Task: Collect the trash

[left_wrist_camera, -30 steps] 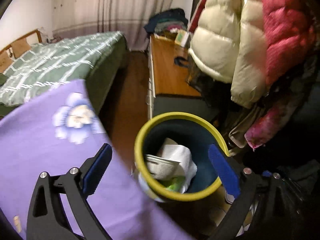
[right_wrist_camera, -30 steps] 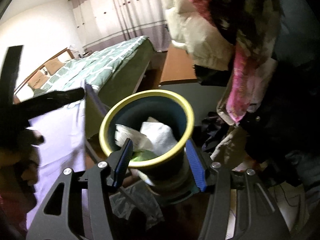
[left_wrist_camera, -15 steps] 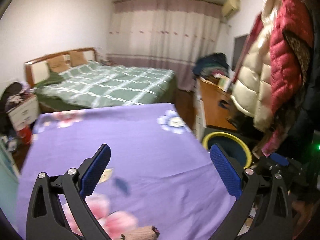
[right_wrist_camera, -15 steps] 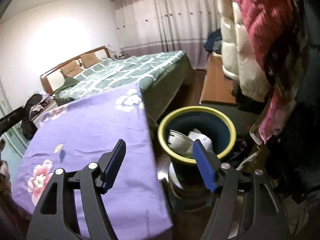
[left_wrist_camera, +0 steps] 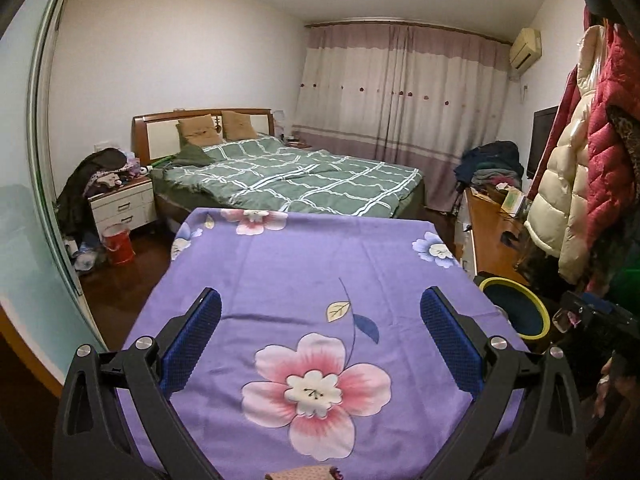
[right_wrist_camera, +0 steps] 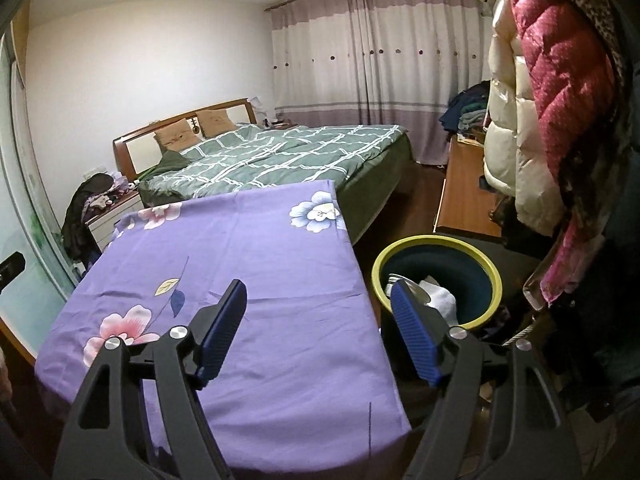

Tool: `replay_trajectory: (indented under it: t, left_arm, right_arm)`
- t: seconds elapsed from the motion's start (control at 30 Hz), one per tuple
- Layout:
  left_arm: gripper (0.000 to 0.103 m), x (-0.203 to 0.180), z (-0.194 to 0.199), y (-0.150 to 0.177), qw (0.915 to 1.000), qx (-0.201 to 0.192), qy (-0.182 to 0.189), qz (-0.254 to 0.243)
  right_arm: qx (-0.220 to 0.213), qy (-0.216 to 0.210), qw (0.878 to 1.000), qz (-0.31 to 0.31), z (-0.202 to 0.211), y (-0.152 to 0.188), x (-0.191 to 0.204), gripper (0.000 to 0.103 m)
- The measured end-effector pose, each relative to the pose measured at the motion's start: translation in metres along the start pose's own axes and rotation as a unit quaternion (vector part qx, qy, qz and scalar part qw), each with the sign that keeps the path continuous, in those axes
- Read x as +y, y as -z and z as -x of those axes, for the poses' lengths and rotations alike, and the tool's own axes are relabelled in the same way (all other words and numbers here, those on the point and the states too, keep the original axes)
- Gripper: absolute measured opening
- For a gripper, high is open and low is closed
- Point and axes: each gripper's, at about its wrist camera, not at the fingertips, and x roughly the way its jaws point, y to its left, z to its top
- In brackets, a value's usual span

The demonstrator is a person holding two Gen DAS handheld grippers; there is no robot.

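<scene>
A dark blue bin with a yellow-green rim (right_wrist_camera: 438, 276) stands on the floor right of the purple flowered tablecloth (right_wrist_camera: 256, 264). White crumpled paper and a foil wrapper (right_wrist_camera: 434, 296) lie inside it. My right gripper (right_wrist_camera: 320, 322) hovers over the table's right edge, its jaws opening with nothing between them. My left gripper (left_wrist_camera: 320, 336) hangs open and empty above the middle of the tablecloth (left_wrist_camera: 320, 272). In the left wrist view the bin (left_wrist_camera: 514, 306) shows at the table's right side, with the other gripper's dark body (left_wrist_camera: 592, 320) beside it.
A bed with a green checked cover (left_wrist_camera: 288, 184) lies behind the table. Padded coats (right_wrist_camera: 536, 120) hang at the right above a wooden cabinet (right_wrist_camera: 464, 196). A white nightstand (left_wrist_camera: 120, 208) and a red bucket (left_wrist_camera: 118, 244) stand at the left. A glass sliding door (left_wrist_camera: 24, 200) borders the left.
Both grippers have pulled away from the bin and swung left toward the table. The left view went from looking into the bin to facing the tablecloth. The right jaws have widened.
</scene>
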Motion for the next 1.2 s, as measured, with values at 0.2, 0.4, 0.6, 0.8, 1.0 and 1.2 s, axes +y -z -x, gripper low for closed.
replay_trajectory:
  t: [0.2,0.4,0.6,0.8,1.0,1.2]
  left_arm:
    - [0.098,-0.002,0.004,-0.002,1.0000,-0.007,-0.006,0.004]
    - [0.098,-0.001,0.004,-0.001,1.0000,-0.004,-0.001,0.005]
    - [0.098,-0.002,0.005,-0.001,1.0000,-0.007,-0.003,0.002]
    - [0.098,-0.006,0.003,-0.002,1.0000,-0.002,-0.002,-0.002]
    - [0.098,-0.007,0.001,-0.003,1.0000,-0.001,-0.003,-0.003]
    - [0.098,-0.008,0.000,-0.002,1.0000,0.000,-0.003,-0.002]
  right_arm:
    - [-0.006,-0.001,1.000,0.006,0.003,-0.003,0.008,0.071]
    - [-0.007,-0.001,1.000,0.007,0.004,-0.004,0.011,0.071]
    - [-0.006,-0.002,1.000,0.008,0.003,-0.006,0.015,0.071]
    - [-0.002,-0.001,1.000,0.007,0.001,-0.005,0.015,0.071]
    - [-0.002,-0.001,1.000,0.005,0.000,-0.004,0.013,0.071]
    - [-0.002,-0.001,1.000,0.005,0.000,-0.004,0.013,0.071]
